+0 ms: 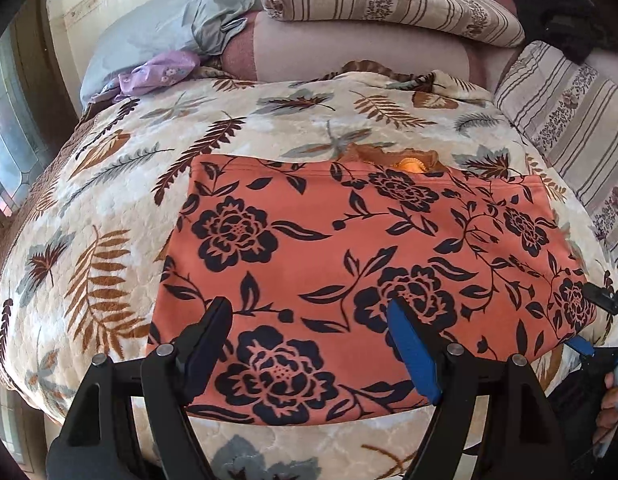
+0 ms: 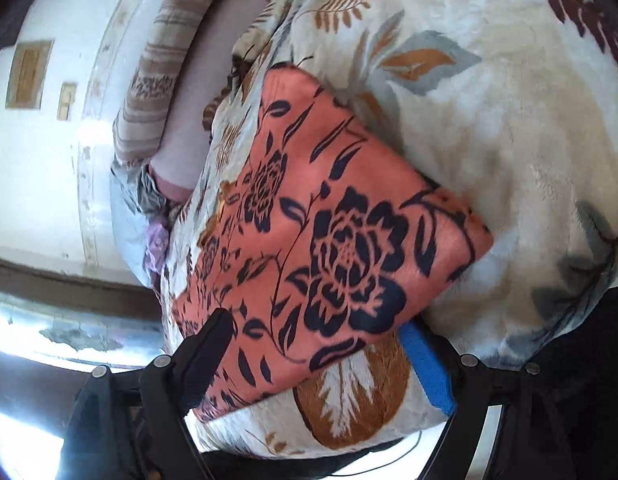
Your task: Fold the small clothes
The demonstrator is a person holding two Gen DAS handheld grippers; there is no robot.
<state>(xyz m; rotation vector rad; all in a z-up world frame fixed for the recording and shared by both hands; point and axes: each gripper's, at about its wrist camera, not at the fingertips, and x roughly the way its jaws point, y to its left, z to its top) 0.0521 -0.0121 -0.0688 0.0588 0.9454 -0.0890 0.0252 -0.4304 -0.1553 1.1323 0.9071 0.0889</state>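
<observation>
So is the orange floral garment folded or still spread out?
Folded, apparently: the orange floral garment lies flat as a neat rectangle on the leaf-print bedspread, with a doubled edge showing in the right wrist view.

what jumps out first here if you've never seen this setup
The orange cloth with dark flowers lies flat mid-bed on a cream leaf-print blanket. Both grippers are open at its near edge: the left gripper over it, the right gripper at its corner. Striped bolsters lie behind.

Leaf-print quilt (image 1: 109, 208), striped bolster (image 1: 389, 4), grey pillow (image 1: 157, 36).
</observation>
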